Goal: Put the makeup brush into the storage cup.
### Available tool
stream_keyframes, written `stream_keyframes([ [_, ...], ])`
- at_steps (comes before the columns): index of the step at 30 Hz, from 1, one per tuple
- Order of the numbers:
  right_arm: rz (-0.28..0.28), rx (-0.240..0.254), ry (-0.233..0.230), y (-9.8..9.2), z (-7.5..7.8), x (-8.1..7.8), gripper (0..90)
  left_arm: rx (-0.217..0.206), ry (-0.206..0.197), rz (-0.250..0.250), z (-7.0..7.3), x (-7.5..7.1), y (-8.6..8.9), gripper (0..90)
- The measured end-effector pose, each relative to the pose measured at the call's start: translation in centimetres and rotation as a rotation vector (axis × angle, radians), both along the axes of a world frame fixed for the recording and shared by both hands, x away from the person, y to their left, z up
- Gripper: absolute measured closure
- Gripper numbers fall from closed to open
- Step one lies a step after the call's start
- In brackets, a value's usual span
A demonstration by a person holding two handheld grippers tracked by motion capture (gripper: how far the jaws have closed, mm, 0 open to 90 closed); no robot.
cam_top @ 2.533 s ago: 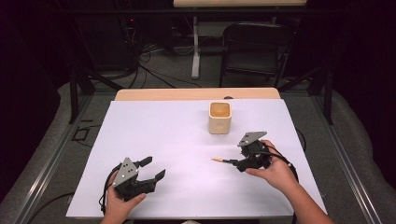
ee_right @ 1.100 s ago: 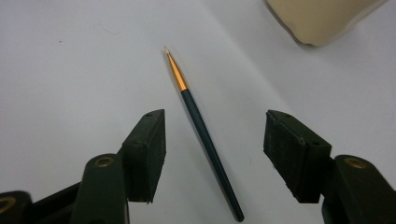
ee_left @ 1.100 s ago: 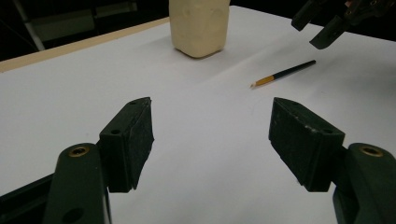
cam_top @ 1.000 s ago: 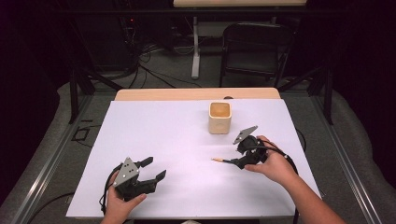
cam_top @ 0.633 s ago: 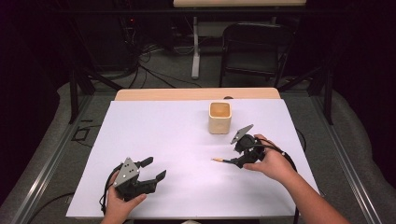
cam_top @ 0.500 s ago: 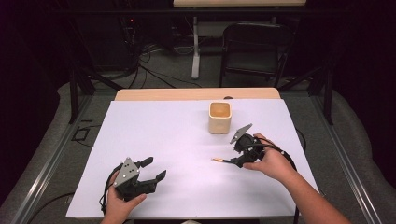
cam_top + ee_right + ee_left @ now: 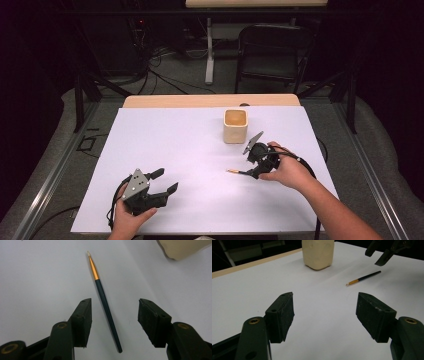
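Observation:
A thin paintbrush with a dark handle and an orange ferrule lies flat on the white table. My right gripper hangs just over it with one jaw on each side of the handle; the jaws have just been closing, but the pads stand clear of the brush. In the high view the right gripper sits right of centre, the paintbrush poking out to its left. My left gripper rests open near the front left with nothing between its jaws. From there the paintbrush and the right gripper show farther off.
A cream square cup stands upright behind the brush, toward the table's far edge; the cup shows in the left gripper view and a corner of the cup in the right gripper view. A dark chair stands beyond the table.
The right hand has shifted slightly left and tipped down over the brush, and its jaws have narrowed a little. The left gripper has stayed where it was.

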State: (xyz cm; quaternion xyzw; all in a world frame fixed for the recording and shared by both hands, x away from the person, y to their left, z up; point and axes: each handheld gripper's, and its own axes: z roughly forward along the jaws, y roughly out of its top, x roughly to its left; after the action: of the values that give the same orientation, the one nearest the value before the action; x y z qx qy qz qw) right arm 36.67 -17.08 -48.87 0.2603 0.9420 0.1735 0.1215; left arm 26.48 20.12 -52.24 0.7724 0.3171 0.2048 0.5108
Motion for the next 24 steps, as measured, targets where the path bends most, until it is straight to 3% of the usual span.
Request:
stream_keyframes([
  [12, 0.032, -0.038, -0.005, 0.9, 0.7, 0.6, 45.4, 0.001, 0.000, 0.000, 0.0, 0.0, 0.0, 30.7],
  [24, 0.059, -0.073, 0.028, 1.2, 0.5, 1.1, 46.7, 0.002, 0.002, -0.002, 0.0, 0.0, 0.0, 30.7],
])
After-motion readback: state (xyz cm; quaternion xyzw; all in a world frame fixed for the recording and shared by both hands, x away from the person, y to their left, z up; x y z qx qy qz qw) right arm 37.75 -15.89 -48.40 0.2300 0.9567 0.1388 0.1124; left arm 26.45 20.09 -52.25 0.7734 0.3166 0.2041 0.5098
